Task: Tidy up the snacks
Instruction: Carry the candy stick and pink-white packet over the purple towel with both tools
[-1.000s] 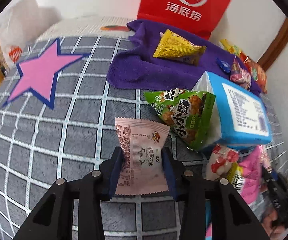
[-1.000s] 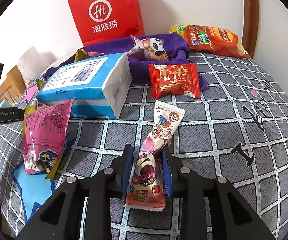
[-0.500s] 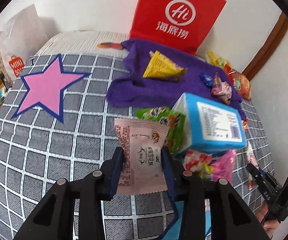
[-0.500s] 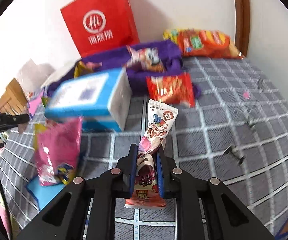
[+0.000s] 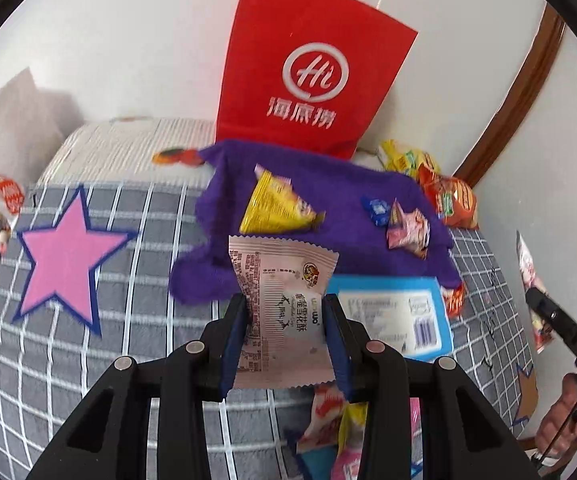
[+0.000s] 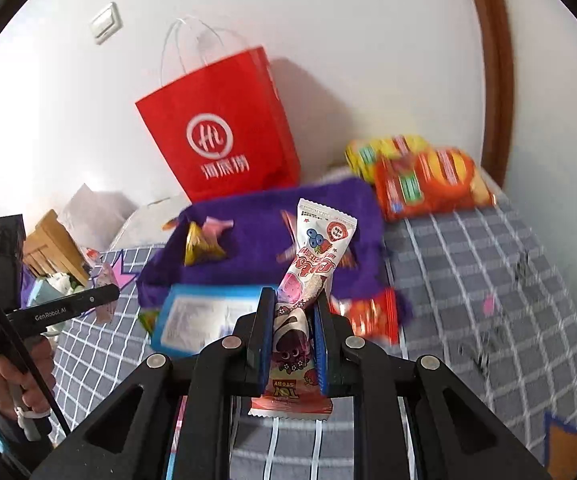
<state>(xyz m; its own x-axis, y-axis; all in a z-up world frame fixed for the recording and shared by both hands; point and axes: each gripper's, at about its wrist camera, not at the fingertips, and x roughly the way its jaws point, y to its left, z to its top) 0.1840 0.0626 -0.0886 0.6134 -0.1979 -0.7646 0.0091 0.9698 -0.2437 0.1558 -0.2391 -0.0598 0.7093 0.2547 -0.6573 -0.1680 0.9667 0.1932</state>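
My left gripper [image 5: 286,316] is shut on a pale pink snack packet [image 5: 282,304] and holds it in the air above the bed. My right gripper [image 6: 293,316] is shut on a long pink and white snack stick packet [image 6: 308,280], also held up. Ahead lies a purple towel [image 5: 328,188] with a yellow triangular packet [image 5: 272,204] and small candies [image 5: 406,228] on it; it also shows in the right wrist view [image 6: 256,232]. A red paper bag [image 5: 312,72] stands behind it against the wall, and shows in the right wrist view [image 6: 224,136].
A blue tissue pack [image 5: 392,316] lies just below the towel. Orange and yellow chip bags [image 6: 420,176] lie at the back right by a brown door frame [image 6: 496,72]. More packets [image 5: 336,424] lie under my left gripper. The grey checked bedspread [image 5: 88,340] has a pink star.
Both grippers have risen and tilted up toward the red bag, each carrying its packet off the bedspread. The snacks on the bed now sit lower and farther away.
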